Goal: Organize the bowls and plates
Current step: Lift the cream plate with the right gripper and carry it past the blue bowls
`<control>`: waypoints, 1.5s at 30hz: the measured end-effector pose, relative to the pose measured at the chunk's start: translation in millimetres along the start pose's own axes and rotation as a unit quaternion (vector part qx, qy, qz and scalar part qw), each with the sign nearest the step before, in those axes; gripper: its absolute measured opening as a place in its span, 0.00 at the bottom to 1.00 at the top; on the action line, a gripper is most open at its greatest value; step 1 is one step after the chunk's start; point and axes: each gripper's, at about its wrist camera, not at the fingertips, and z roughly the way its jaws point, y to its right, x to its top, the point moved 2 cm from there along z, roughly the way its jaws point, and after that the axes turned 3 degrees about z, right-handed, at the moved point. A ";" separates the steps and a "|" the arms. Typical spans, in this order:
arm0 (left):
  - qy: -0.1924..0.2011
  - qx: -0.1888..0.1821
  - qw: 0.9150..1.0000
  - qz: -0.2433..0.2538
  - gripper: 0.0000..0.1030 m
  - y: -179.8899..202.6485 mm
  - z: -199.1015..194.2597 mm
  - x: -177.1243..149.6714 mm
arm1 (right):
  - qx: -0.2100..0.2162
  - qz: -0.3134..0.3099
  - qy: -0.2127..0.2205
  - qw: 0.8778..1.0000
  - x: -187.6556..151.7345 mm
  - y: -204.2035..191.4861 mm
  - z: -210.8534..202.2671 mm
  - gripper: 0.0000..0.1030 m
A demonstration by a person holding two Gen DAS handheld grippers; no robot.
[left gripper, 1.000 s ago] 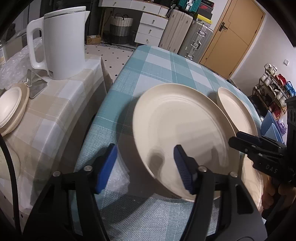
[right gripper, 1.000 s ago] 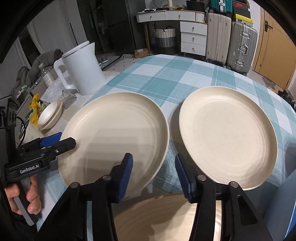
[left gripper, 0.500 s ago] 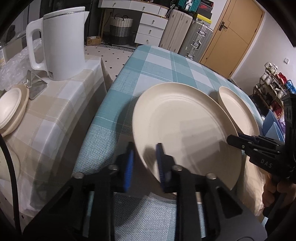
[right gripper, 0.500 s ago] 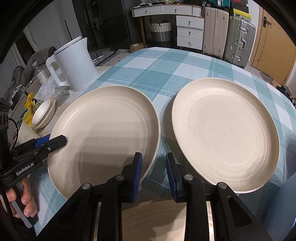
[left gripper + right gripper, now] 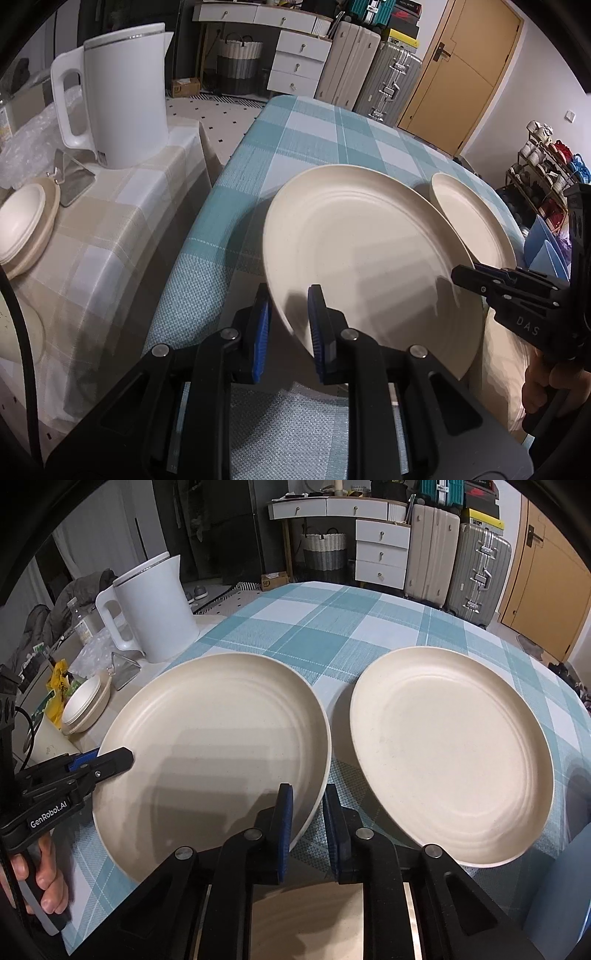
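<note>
Step in hand: a two-point grasp of the left plate (image 5: 214,746). The left gripper (image 5: 290,328) is clamped on its near-left rim; the right gripper (image 5: 308,819) is clamped on its near-right rim. The plate sits directly ahead of both tools on the checked tablecloth (image 5: 325,627).

Next move, as a judgement: lift level, both hands together, then carry it over the right plate (image 5: 450,753) for stacking.

Clearance: the two rims lie just beside each other. The table edge runs close on the left; the kettle (image 5: 122,99) stands well apart.
</note>
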 end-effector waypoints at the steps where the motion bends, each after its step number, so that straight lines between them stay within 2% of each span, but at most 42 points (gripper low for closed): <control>1: 0.002 0.001 1.000 0.002 0.16 1.0 -1.4 0.7 | 0.001 0.001 0.003 1.000 -0.2 0.2 -1.4 0.16; 20: 0.025 -0.002 0.999 0.025 0.16 24.4 -30.9 2.8 | 0.005 0.009 0.049 0.999 -4.3 7.3 -43.7 0.16; 28: 0.033 0.002 0.998 0.056 0.17 53.3 -43.6 0.3 | 0.006 0.023 0.060 0.998 -16.7 20.0 -62.2 0.16; 45: 0.035 -0.016 0.994 0.101 0.17 112.3 -80.3 -0.8 | 0.002 0.063 0.074 0.995 -43.3 53.6 -114.9 0.17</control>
